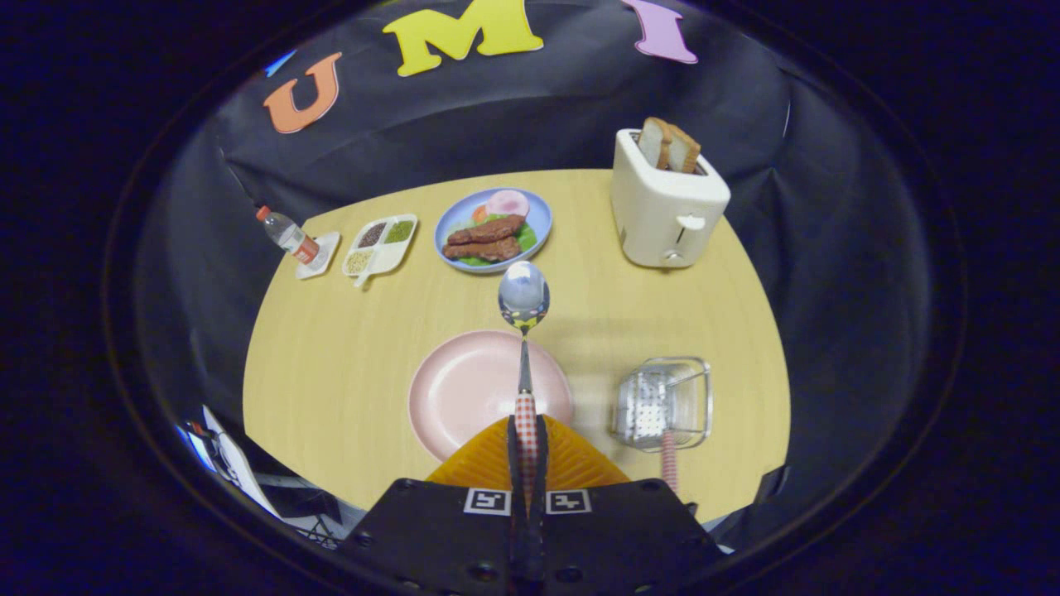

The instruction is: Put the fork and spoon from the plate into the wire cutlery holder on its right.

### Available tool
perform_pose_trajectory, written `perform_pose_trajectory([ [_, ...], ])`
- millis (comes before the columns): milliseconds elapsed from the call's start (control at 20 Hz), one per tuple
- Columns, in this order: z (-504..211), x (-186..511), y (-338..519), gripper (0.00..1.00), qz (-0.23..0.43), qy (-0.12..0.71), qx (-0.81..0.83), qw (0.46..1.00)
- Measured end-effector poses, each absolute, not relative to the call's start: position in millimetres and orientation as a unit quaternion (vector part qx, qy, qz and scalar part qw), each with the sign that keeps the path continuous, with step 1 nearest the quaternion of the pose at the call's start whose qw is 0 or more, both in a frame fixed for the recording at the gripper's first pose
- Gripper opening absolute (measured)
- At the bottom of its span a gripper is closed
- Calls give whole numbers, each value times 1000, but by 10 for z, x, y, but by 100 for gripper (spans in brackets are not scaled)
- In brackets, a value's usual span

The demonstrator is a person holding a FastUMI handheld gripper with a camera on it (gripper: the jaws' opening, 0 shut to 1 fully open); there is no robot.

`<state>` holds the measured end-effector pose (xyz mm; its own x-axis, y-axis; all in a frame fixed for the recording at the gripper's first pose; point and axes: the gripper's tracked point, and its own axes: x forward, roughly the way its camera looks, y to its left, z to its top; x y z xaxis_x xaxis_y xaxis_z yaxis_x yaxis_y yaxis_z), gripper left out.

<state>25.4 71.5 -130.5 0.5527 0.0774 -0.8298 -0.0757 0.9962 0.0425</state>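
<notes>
My gripper is shut on the checked red-and-white handle of a metal spoon. The spoon points straight ahead of the fingers, its bowl lifted above the far rim of the pink plate. The plate lies bare on the wooden table just beyond the fingers. To the plate's right stands the wire cutlery holder. A second checked handle, the fork's, sticks out of the holder toward me; its head inside the holder is hard to make out.
A white toaster with two bread slices stands at the back right. A blue plate of food, a divided seasoning tray and a small bottle on a coaster line the table's far side.
</notes>
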Motion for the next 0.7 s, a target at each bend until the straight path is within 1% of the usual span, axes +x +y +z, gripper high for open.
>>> perform_pose_trajectory([
  [300,-1193,-21,236,1,44,569,26,821],
  [450,-1229,-51,-14,1,31,603,17,797],
  [700,-1363,-137,-273,1,4,672,56,738],
])
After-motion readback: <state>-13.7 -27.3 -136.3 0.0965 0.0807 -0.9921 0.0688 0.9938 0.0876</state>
